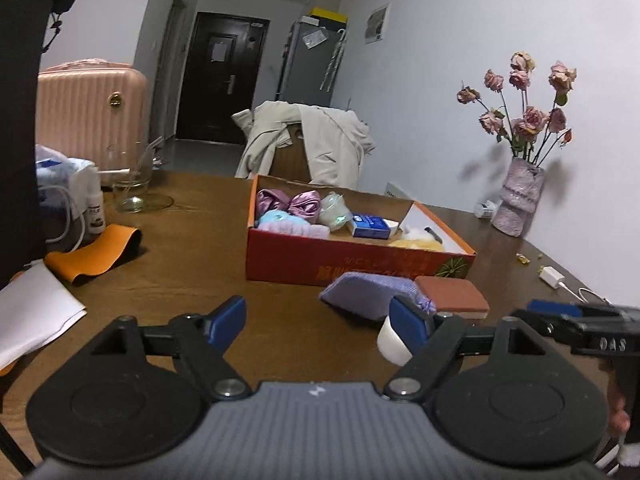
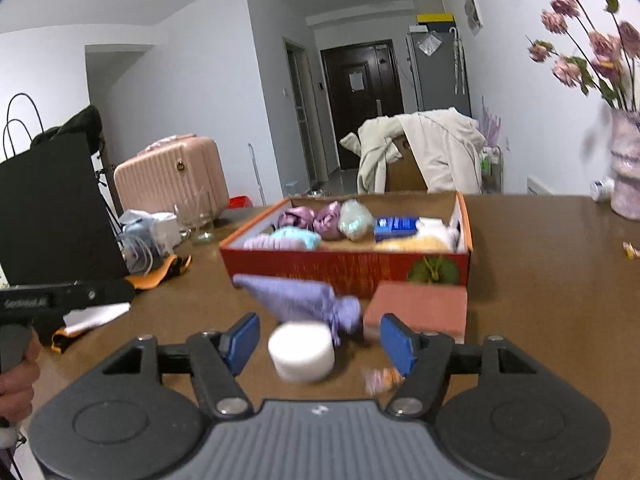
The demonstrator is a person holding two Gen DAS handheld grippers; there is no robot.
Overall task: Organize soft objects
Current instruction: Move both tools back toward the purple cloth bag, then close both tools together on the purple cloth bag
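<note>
Both the left gripper [image 1: 320, 326] and the right gripper [image 2: 318, 340] hang spread wide with nothing between their fingers. On the table [image 2: 540, 280], a white sponge [image 2: 301, 358], a purple cloth [image 2: 304, 304] and a red sponge [image 2: 420, 310] lie just near of the orange box [image 2: 344, 268], which holds other soft things.

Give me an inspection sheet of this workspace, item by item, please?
Surface: brown table, mostly bare near the front.
Job's things: red box holding soft items; purple cloth, white sponge and brick-red pad lie outside it.
Clutter: glass jar, orange cloth, flower vase.
Grippers: left gripper and right gripper open, holding nothing.
Cables: white charger with cord.
Surroundings: pink suitcase, coat on chair, dark door.
</note>
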